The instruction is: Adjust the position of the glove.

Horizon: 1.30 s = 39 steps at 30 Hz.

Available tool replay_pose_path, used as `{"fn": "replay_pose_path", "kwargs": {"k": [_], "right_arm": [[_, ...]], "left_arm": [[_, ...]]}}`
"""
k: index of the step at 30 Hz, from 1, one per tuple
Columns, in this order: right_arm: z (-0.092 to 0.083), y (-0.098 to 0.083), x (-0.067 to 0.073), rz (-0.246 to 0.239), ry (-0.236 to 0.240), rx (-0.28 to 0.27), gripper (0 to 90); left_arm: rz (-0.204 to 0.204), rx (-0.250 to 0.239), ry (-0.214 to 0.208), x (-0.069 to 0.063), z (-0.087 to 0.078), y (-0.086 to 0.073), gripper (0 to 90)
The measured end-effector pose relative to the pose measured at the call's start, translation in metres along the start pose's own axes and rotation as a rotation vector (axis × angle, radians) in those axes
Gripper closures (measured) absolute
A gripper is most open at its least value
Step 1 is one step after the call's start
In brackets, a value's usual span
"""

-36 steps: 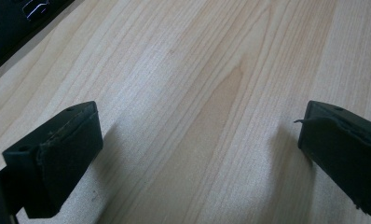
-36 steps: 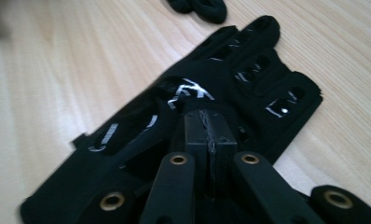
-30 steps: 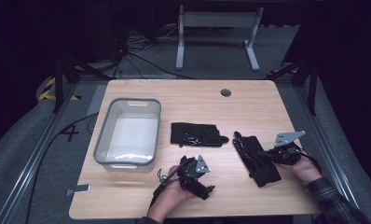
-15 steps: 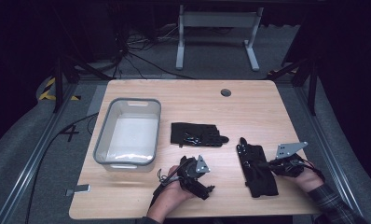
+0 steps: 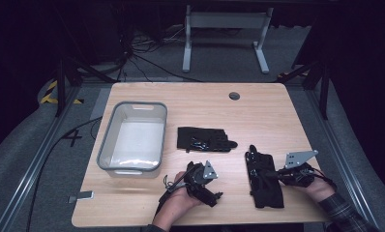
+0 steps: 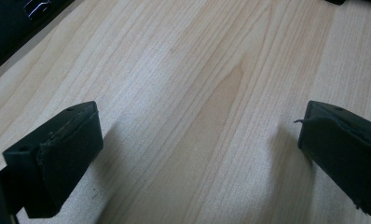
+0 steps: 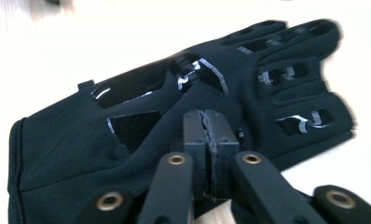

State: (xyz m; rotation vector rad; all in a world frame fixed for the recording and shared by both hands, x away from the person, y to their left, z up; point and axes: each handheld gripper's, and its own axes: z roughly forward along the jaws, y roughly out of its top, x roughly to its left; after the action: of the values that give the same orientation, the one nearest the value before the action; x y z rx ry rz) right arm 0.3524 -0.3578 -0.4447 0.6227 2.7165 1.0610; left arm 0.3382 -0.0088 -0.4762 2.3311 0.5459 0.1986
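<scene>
Two black gloves lie on the wooden table. One glove rests flat near the middle, its corner also at the upper left of the left gripper view. The other glove lies lengthwise near the front right. My right gripper is shut on this glove, its jaws pinching puckered fabric at the palm. My left gripper hovers low over bare wood at the front centre, jaws wide open with nothing between them.
A grey plastic bin stands empty at the table's left. A round cable hole sits near the far edge. Beyond the table are a white metal stand and floor cables. The front edge is close to both hands.
The right gripper has dragged its glove toward the front edge, turning it to lie more lengthwise. The left gripper and the middle glove have stayed put.
</scene>
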Motion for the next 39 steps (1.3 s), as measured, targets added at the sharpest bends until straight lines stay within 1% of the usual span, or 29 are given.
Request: {"fn": "replay_pose_path", "kwargs": {"k": [2, 4, 7, 9, 11, 12, 13, 14, 15, 18, 19, 21, 22, 23, 25, 26, 27, 28, 29, 30, 31, 33, 34, 35, 36, 37, 38, 39], "right_arm": [[-0.005, 0.000, -0.003, 0.014, -0.008, -0.018, 86.3], [-0.010, -0.002, -0.007, 0.033, -0.018, -0.035, 82.0], [-0.015, -0.007, -0.012, 0.072, -0.046, -0.052, 69.0], [-0.017, -0.011, -0.016, 0.106, -0.061, -0.043, 56.6], [-0.019, -0.017, -0.019, 0.127, -0.088, -0.038, 48.5], [-0.020, -0.020, -0.020, 0.139, -0.100, -0.032, 45.2], [-0.020, -0.020, -0.020, 0.139, -0.100, -0.032, 45.2], [-0.021, -0.028, -0.023, 0.151, -0.124, -0.027, 40.0], [-0.021, -0.028, -0.023, 0.151, -0.124, -0.027, 40.0], [-0.024, -0.038, -0.026, 0.155, -0.171, -0.038, 30.2], [-0.024, -0.040, -0.028, 0.154, -0.178, -0.039, 27.5], [-0.023, -0.044, -0.029, 0.153, -0.190, -0.047, 23.2], [-0.022, -0.046, -0.030, 0.151, -0.200, -0.048, 20.8], [-0.021, -0.046, -0.030, 0.150, -0.204, -0.046, 19.6], [-0.020, -0.048, -0.032, 0.153, -0.218, -0.048, 18.4], [-0.020, -0.048, -0.032, 0.163, -0.224, -0.049, 17.4], [-0.020, -0.048, -0.032, 0.163, -0.224, -0.049, 17.4], [-0.018, -0.049, -0.033, 0.178, -0.222, -0.055, 15.8], [-0.018, -0.049, -0.033, 0.178, -0.222, -0.055, 15.8], [-0.018, -0.049, -0.033, 0.179, -0.222, -0.060, 15.8], [-0.018, -0.050, -0.033, 0.179, -0.222, -0.062, 15.8], [-0.018, -0.050, -0.033, 0.179, -0.221, -0.067, 15.2], [-0.017, -0.050, -0.033, 0.179, -0.220, -0.070, 14.8], [-0.017, -0.050, -0.033, 0.179, -0.220, -0.070, 14.8], [-0.017, -0.051, -0.033, 0.181, -0.217, -0.070, 14.7], [-0.017, -0.051, -0.033, 0.179, -0.217, -0.071, 14.6], [-0.017, -0.051, -0.033, 0.179, -0.217, -0.071, 14.6], [-0.017, -0.051, -0.033, 0.179, -0.217, -0.071, 14.5]], "left_arm": [[-0.001, 0.001, 0.001, 0.000, 0.000, 0.000, 0.1], [-0.001, 0.001, 0.000, 0.000, 0.000, 0.000, 0.1], [-0.001, 0.001, 0.000, 0.000, 0.000, 0.000, 0.1], [0.000, 0.000, 0.001, 0.000, 0.000, 0.000, 0.1], [0.001, 0.000, 0.000, 0.000, 0.000, 0.000, 0.0], [0.001, 0.001, 0.000, 0.000, 0.000, 0.000, 0.0], [0.001, 0.001, 0.000, 0.000, 0.000, 0.000, 0.0], [0.001, 0.001, -0.002, 0.000, 0.000, 0.000, 0.0], [0.003, 0.000, -0.001, 0.000, 0.000, 0.000, 0.0], [0.010, 0.010, -0.002, 0.000, -0.002, 0.001, 1.4], [0.011, 0.014, -0.008, 0.000, -0.003, 0.002, 4.3], [0.012, 0.024, -0.004, 0.000, -0.007, 0.004, 13.3], [0.012, 0.026, 0.006, 0.000, -0.008, 0.005, 19.0], [0.016, 0.027, 0.015, -0.001, -0.009, 0.006, 23.9], [0.021, 0.031, 0.015, 0.000, -0.010, 0.007, 34.8], [0.013, 0.035, 0.019, 0.000, -0.012, 0.008, 39.3], [0.011, 0.029, 0.020, 0.001, -0.013, 0.010, 39.3], [0.006, 0.028, 0.024, 0.002, -0.015, 0.013, 50.3], [0.006, 0.028, 0.024, 0.002, -0.015, 0.013, 55.2], [0.012, 0.020, 0.031, 0.004, -0.017, 0.017, 55.2], [0.010, 0.016, 0.034, 0.005, -0.018, 0.020, 63.2], [-0.007, 0.014, 0.042, 0.009, -0.021, 0.026, 73.8], [-0.014, 0.012, 0.039, 0.011, -0.021, 0.029, 84.7], [-0.028, 0.019, 0.040, 0.014, -0.021, 0.031, 84.7], [-0.053, 0.029, 0.043, 0.019, -0.020, 0.035, 89.6], [-0.063, 0.033, 0.051, 0.024, -0.019, 0.038, 89.7], [-0.063, 0.033, 0.051, 0.024, -0.019, 0.038, 89.8], [-0.073, 0.033, 0.055, 0.026, -0.018, 0.040, 89.8]]}}
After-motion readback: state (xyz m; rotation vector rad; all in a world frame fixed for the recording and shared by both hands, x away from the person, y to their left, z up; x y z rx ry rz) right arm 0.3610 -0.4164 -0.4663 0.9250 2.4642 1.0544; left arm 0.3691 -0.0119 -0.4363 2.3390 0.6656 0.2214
